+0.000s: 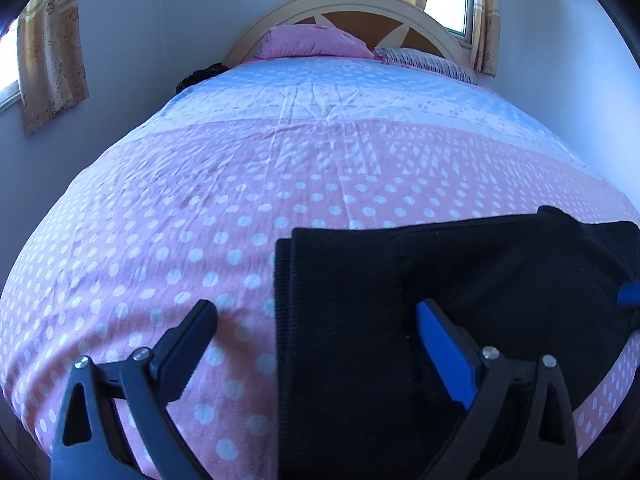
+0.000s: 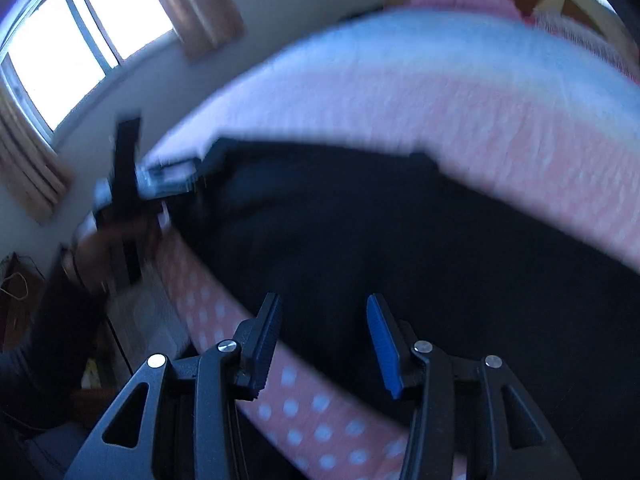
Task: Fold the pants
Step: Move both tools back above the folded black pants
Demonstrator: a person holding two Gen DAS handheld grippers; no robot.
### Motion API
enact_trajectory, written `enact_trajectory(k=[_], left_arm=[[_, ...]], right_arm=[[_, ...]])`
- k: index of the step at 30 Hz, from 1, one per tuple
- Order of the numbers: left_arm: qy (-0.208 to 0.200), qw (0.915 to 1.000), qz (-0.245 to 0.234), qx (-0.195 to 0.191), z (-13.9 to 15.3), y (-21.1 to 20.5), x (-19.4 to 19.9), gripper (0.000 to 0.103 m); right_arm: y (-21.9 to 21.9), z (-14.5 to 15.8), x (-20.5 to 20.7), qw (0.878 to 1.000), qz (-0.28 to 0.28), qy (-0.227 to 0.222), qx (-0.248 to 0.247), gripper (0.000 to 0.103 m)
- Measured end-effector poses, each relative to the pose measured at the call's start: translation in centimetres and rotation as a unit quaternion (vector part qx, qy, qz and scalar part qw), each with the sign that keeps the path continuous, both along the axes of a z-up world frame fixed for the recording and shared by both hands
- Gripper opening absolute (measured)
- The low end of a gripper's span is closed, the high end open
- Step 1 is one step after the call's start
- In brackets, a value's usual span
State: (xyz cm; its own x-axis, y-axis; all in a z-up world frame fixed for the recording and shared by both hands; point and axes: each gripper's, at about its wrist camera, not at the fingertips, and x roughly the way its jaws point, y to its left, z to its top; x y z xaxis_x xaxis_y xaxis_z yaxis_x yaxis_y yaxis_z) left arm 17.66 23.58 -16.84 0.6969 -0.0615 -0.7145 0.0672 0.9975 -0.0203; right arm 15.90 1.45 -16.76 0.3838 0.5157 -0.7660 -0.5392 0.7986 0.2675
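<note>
The black pants (image 1: pixel 440 280) lie folded into a flat stack on the near part of the bed (image 1: pixel 200 200), close to its front edge, over the pink polka-dot sheet (image 1: pixel 160 240); the stack's left side shows layered edges one on another. The left tongs (image 1: pixel 316 312) hang just above that left side with their fingers spread wide, one black finger (image 1: pixel 192 336) over the bare sheet and the blue-padded one (image 1: pixel 444 344) over the cloth, holding nothing. In the left wrist view a bit of blue (image 1: pixel 628 294) shows at the far right edge of the pants; I cannot tell what it belongs to. The right wrist view is blurred; there the pants (image 2: pixel 400 240) fill the middle, and the right tongs (image 2: pixel 322 316) stand spread above their near edge by the sheet's border, gripping nothing. Farther up the bed the sheet turns pale blue, then come a pink pillow (image 1: pixel 316 42) and a striped one (image 1: pixel 424 62) against a curved headboard (image 1: pixel 360 4). Curtains (image 1: pixel 52 60) frame windows (image 2: pixel 80 40) in the walls behind and to the left.
</note>
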Motion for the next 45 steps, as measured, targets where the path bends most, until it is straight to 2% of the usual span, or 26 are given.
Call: enact_trajectory(k=[3,5,6,8,10,12,14,15,16,17,18,21,24,27,29,31,33,38,40,42,45], left_arm=[[0.004,1.0,0.003,0.002,-0.1,0.3,0.0,0.103],[0.003,1.0,0.004,0.003,-0.1,0.4,-0.1,0.103],[0.002,1.0,0.003,0.002,-0.1,0.5,-0.2,0.103],[0.002,1.0,0.003,-0.001,-0.1,0.6,-0.3,0.103],[0.0,1.0,0.003,-0.001,-0.1,0.6,-0.4,0.103],[0.0,1.0,0.004,-0.002,-0.1,0.6,-0.4,0.103],[0.0,1.0,0.004,-0.001,-0.1,0.6,-0.3,0.103],[-0.001,1.0,0.004,0.002,-0.1,0.6,-0.4,0.103],[-0.001,1.0,0.005,0.004,-0.1,0.5,-0.4,0.103],[0.0,1.0,0.005,0.005,-0.1,0.5,-0.4,0.103],[0.001,1.0,0.004,0.004,-0.2,0.5,-0.3,0.103],[-0.004,1.0,0.009,0.0,0.1,0.7,-0.6,0.103],[-0.025,0.9987,0.023,0.038,1.0,-0.2,-1.3,0.103],[-0.056,0.9962,0.025,0.062,3.1,-1.4,-2.2,0.102],[-0.082,0.994,0.025,0.068,4.8,-2.1,-2.8,0.102],[-0.108,0.9925,0.016,0.054,6.7,-3.3,-3.5,0.103],[-0.115,0.9924,-0.003,0.045,7.5,-4.7,-3.6,0.103],[-0.075,0.9953,-0.062,-0.005,6.1,-8.7,-2.7,0.103],[-0.056,0.9951,-0.081,-0.009,4.9,-10.5,-2.5,0.103],[-0.043,0.9941,-0.099,0.0,3.7,-12.6,-2.2,0.103],[-0.03,0.9935,-0.108,0.015,2.5,-14.4,-1.7,0.103]], right_arm=[[1.0,-0.2,-2.0,0.998,0.0,-0.05,-0.028,0.051],[1.1,0.3,-2.4,0.998,0.001,-0.05,-0.03,0.051],[0.7,0.8,-2.5,0.999,-0.003,-0.047,-0.014,0.051],[-1.0,2.2,-2.7,0.997,-0.033,-0.066,0.01,0.052],[-2.7,3.2,-3.1,0.991,-0.078,-0.107,-0.015,0.053],[-4.3,3.2,-3.3,0.985,-0.111,-0.122,-0.046,0.053],[-5.7,2.6,-3.1,0.984,-0.134,-0.108,-0.053,0.053],[-6.5,1.8,-2.9,0.984,-0.141,-0.092,-0.052,0.053],[-7.1,0.3,-2.4,0.988,-0.135,-0.057,-0.051,0.054],[-7.4,-0.4,-2.1,0.99,-0.127,-0.046,-0.048,0.057],[-7.5,-0.3,-2.5,0.989,-0.122,-0.067,-0.04,0.057],[-8.5,0.7,-2.9,0.99,-0.123,-0.069,-0.016,0.057],[-10.8,2.5,-3.8,0.986,-0.138,-0.094,0.005,0.059],[-13.9,3.9,-4.6,0.976,-0.177,-0.128,-0.004,0.059],[-16.4,4.3,-5.0,0.968,-0.209,-0.136,-0.011,0.062],[-19.6,4.7,-5.7,0.958,-0.25,-0.137,-0.016,0.064],[-22.8,4.6,-5.9,0.948,-0.289,-0.132,-0.019,0.064],[-31.0,3.0,-6.4,0.912,-0.398,-0.101,-0.019,0.064],[-33.6,2.0,-6.4,0.899,-0.429,-0.089,-0.016,0.064],[-34.9,0.5,-5.8,0.897,-0.438,-0.062,-0.012,0.065],[-34.9,-0.1,-5.4,0.904,-0.418,-0.086,-0.026,0.067]])
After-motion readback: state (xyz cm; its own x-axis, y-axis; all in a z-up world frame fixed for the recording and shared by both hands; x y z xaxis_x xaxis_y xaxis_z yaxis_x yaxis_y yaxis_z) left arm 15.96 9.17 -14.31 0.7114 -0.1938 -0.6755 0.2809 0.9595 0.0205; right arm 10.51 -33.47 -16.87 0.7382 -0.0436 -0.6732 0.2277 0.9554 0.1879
